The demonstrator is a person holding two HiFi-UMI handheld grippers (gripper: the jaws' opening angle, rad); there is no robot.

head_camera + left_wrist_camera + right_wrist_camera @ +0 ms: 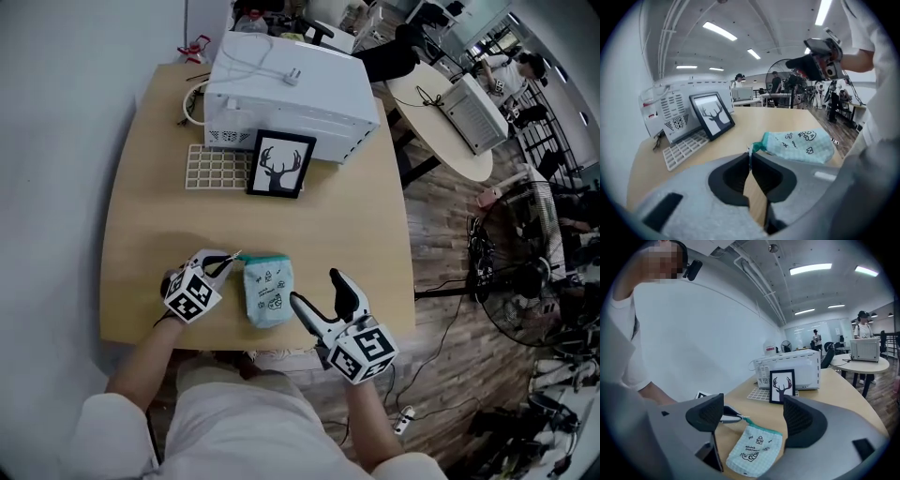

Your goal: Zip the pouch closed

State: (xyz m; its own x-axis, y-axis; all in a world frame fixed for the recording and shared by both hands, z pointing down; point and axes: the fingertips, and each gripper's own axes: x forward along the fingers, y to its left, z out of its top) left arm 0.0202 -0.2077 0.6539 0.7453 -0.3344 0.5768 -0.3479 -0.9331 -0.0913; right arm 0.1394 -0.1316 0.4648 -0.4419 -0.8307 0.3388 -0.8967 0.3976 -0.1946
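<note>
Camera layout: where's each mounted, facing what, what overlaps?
Head view: on the head, steeply down at the table; both forearms, left gripper, right gripper show.
Left gripper view: rides the left gripper, faces pouch, jaws shut on its corner tab; torso at right.
Right gripper view: rides the right gripper, open jaws framing pouch and deer picture; torso at left.
Shared: pouch in all three.

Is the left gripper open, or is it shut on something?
Shut: the left gripper has its jaws together, pinching the thin pull tab at a corner of the pouch.
</note>
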